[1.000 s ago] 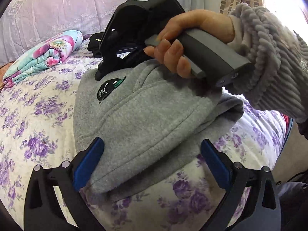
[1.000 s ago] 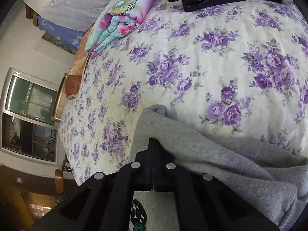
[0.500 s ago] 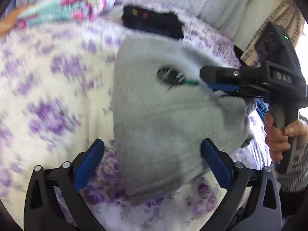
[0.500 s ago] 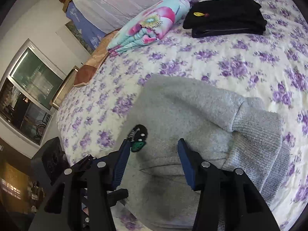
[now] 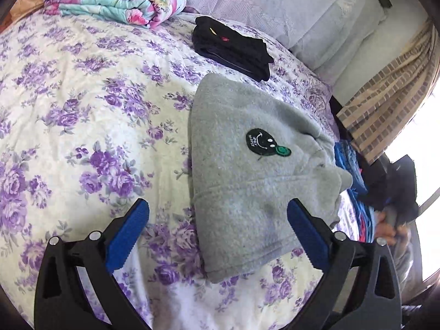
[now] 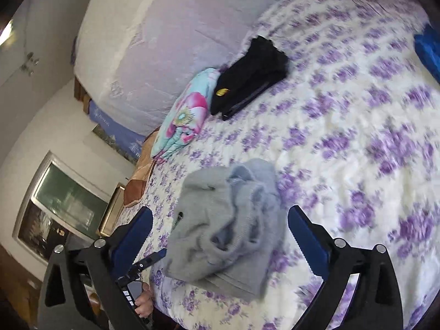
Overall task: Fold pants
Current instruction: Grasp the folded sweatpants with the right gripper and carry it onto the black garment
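Observation:
The grey fleece pants [image 5: 247,170] lie folded into a compact bundle on the floral bedspread [image 5: 82,110], with a black and green smiley patch [image 5: 264,144] facing up. They also show in the right wrist view [image 6: 225,225], near the bed's edge. My left gripper [image 5: 217,233] is open and empty, hovering just in front of the bundle's near end. My right gripper [image 6: 220,236] is open and empty, pulled back above the bundle. The hand holding the right gripper shows at the far right of the left wrist view.
A folded black garment [image 5: 233,46] lies beyond the grey pants; it also shows in the right wrist view [image 6: 250,74]. A folded floral quilt [image 5: 115,2] rests near the headboard. Blue clothing [image 5: 349,165] lies at the bed's right side. A striped curtain [image 5: 385,110] hangs right.
The right gripper opened, let go of the grey pants and drew back off the bed's side. The left gripper pulled back and swung, still open. The folded pants stay put.

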Action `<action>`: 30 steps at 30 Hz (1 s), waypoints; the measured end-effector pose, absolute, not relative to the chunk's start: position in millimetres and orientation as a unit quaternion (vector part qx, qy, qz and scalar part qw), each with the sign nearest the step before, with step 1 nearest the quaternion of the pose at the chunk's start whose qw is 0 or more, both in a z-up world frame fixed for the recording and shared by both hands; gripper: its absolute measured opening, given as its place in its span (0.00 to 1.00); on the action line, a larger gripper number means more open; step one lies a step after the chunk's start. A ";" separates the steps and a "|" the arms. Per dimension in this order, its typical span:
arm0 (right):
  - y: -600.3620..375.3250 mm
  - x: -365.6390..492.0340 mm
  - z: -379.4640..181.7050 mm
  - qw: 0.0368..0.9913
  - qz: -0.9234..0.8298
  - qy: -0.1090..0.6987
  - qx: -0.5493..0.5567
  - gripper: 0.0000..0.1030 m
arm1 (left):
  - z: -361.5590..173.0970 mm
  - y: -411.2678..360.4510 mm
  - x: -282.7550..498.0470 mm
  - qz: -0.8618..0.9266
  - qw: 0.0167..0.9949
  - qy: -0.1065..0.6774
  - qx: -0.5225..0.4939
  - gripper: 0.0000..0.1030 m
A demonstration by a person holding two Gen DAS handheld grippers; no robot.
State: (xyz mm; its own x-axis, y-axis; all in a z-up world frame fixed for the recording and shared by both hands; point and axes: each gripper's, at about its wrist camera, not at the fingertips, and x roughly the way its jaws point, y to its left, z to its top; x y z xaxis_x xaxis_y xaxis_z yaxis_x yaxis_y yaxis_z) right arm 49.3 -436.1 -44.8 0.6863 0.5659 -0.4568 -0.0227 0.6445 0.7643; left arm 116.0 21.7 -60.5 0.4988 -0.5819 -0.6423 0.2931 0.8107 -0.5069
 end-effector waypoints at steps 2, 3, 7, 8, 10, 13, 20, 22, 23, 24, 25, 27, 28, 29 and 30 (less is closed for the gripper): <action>-437.2 51.7 -66.7 0.811 0.186 0.373 0.410 0.96 | -59.4 19.9 121.6 -0.259 0.848 0.431 -0.170 0.95; -434.3 53.2 -74.1 0.802 0.195 0.378 0.419 0.96 | -58.1 16.9 123.4 -0.263 0.846 0.432 -0.170 0.95; -420.3 66.4 -89.5 0.777 0.231 0.387 0.440 0.96 | -58.8 7.0 131.4 -0.275 0.839 0.441 -0.163 0.95; -416.4 70.7 -92.0 0.772 0.237 0.391 0.442 0.96 | -59.9 4.5 134.8 -0.276 0.837 0.445 -0.161 0.95; -409.7 78.1 -96.5 0.767 0.240 0.398 0.442 0.96 | -63.3 0.1 141.2 -0.277 0.833 0.452 -0.159 0.95; -404.1 88.0 -99.1 0.765 0.241 0.406 0.438 0.96 | -69.0 -6.3 149.2 -0.279 0.828 0.461 -0.154 0.95; -387.6 113.0 -101.3 0.762 0.242 0.432 0.418 0.97 | -83.5 -14.3 168.1 -0.317 0.802 0.473 -0.181 0.96; -382.1 122.0 -100.2 0.763 0.245 0.436 0.409 0.97 | -86.8 -15.0 171.7 -0.326 0.796 0.472 -0.192 0.96; -380.5 126.3 -100.3 0.763 0.246 0.435 0.408 0.97 | -87.8 -16.0 172.2 -0.329 0.796 0.470 -0.194 0.96; -378.3 130.6 -100.3 0.764 0.247 0.434 0.409 0.97 | -88.6 -16.9 172.1 -0.332 0.796 0.467 -0.194 0.96; -377.5 131.6 -99.4 0.766 0.249 0.430 0.408 0.97 | -88.8 -17.4 171.6 -0.335 0.796 0.466 -0.194 0.96; -375.8 132.2 -98.1 0.772 0.251 0.422 0.403 0.97 | -89.7 -17.0 171.1 -0.347 0.790 0.466 -0.198 0.95; -374.8 129.0 -97.5 0.779 0.252 0.417 0.395 0.96 | -90.3 -16.4 170.3 -0.353 0.786 0.466 -0.200 0.95; -374.2 125.4 -97.2 0.788 0.249 0.416 0.380 0.93 | -90.6 -17.2 169.2 -0.358 0.785 0.466 -0.199 0.95; -373.4 121.2 -98.1 0.797 0.244 0.415 0.363 0.81 | -90.8 -17.1 167.3 -0.358 0.785 0.466 -0.197 0.95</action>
State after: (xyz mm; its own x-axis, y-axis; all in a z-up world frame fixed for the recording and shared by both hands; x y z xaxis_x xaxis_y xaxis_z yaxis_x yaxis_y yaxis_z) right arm 121.2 -373.4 -98.1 0.5359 0.6910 -0.4852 -0.0873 0.6169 0.7822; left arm 167.3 -17.1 -90.8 0.3099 -0.7457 -0.5898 0.3785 0.6658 -0.6430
